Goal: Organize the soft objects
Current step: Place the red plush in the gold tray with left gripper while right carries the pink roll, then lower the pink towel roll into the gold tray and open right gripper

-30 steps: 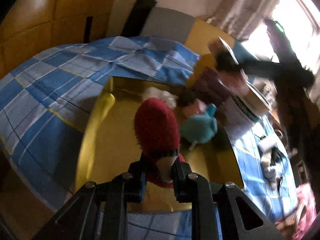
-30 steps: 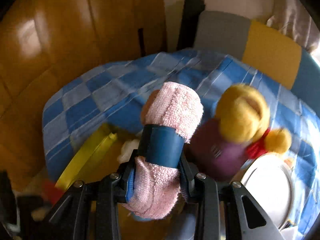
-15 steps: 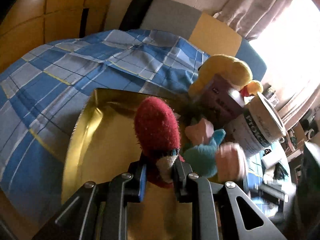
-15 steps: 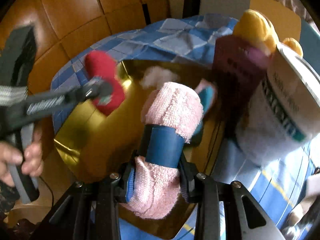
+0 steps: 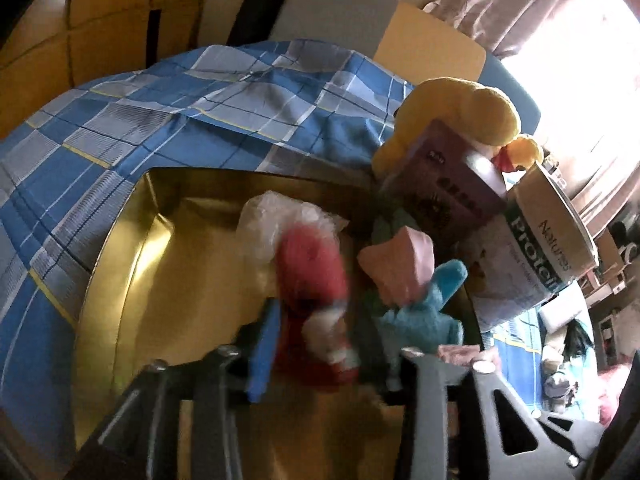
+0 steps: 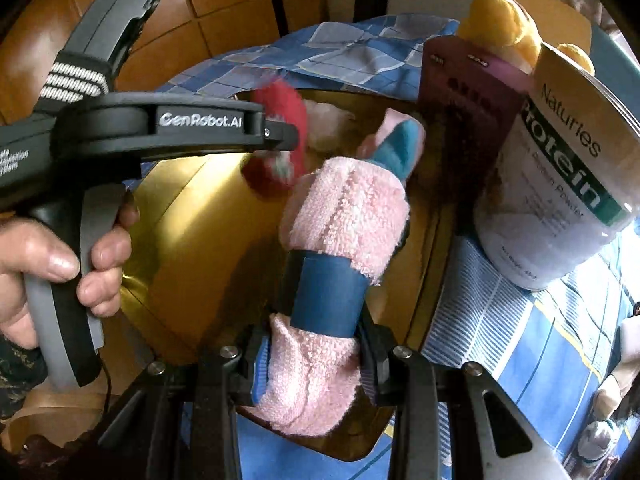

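My left gripper (image 5: 330,352) hangs over the gold tray (image 5: 132,280), and its jaws are opening. The red plush toy (image 5: 312,280) sits blurred between them, with a gap on its right side. The right wrist view shows the same red plush toy (image 6: 280,104) at the left gripper's tip (image 6: 288,140), above the tray (image 6: 192,220). My right gripper (image 6: 316,356) is shut on a rolled pink towel (image 6: 348,208) with a blue band, held over the tray's right half. A blue plush (image 5: 424,316), a pink soft piece (image 5: 400,260) and a clear plastic bag (image 5: 280,220) lie in the tray.
A protein powder can (image 6: 560,184), a purple box (image 6: 460,100) and a yellow plush (image 5: 452,108) crowd the tray's right edge. A blue checked cloth (image 5: 120,140) covers the surface. A person's hand (image 6: 40,256) grips the left tool's handle.
The left jaws have spread apart from the red plush, which now looks blurred and lower. The right gripper has come down over the tray with the towel still held.
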